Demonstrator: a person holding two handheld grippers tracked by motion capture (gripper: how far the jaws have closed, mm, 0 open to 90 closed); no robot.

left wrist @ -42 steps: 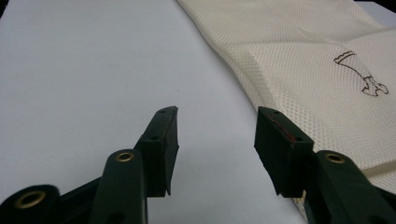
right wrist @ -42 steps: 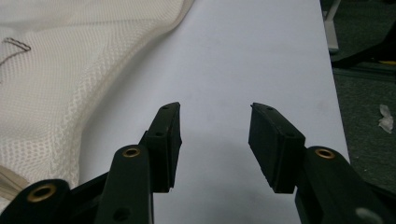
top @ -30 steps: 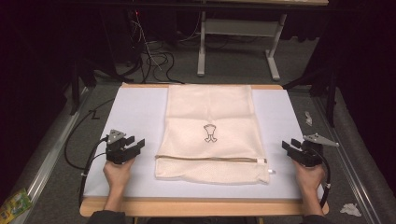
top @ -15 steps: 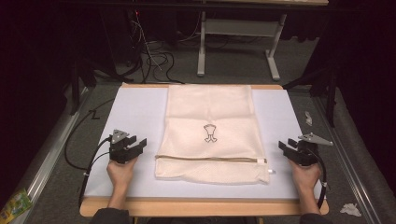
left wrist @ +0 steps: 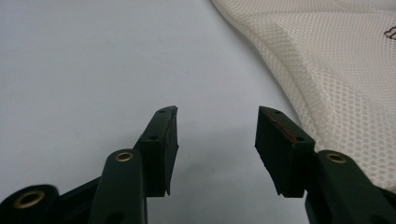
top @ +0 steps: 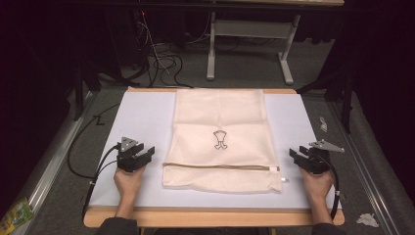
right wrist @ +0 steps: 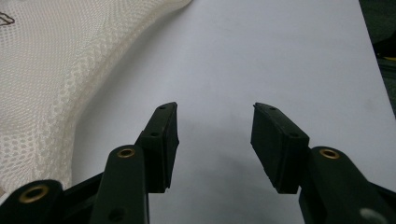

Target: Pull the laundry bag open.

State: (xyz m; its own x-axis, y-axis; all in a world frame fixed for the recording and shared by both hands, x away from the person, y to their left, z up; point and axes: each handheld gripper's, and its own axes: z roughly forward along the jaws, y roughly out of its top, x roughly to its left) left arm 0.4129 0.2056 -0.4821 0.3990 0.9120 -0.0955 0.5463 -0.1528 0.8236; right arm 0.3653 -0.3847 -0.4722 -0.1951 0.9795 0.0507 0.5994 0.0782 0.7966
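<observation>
A cream mesh bag [top: 220, 117] lies flat on the white table top [top: 142, 117], with a small dark logo [top: 220, 139] and a zipper [top: 220, 166] running across near its front end. My left gripper [top: 146, 153] rests on the table just left of the bag's front corner. It is open with nothing between its fingers; in the left gripper view [left wrist: 215, 135] the mesh bag [left wrist: 336, 70] lies off to the right. My right gripper [top: 296, 155] sits right of the zipper's end, open and empty [right wrist: 215, 135]; its jaws have just been opening. There the bag [right wrist: 46, 70] lies to the left.
The table's wooden front edge [top: 210, 218] runs below both hands. On the floor behind are cables [top: 161, 58] and a white desk frame [top: 210, 49]. A crumpled scrap [top: 367, 219] lies at lower right and a green packet [top: 17, 215] at lower left.
The right gripper has edged slightly towards the bag. The left hand has stayed nearly still. The bag has not moved.
</observation>
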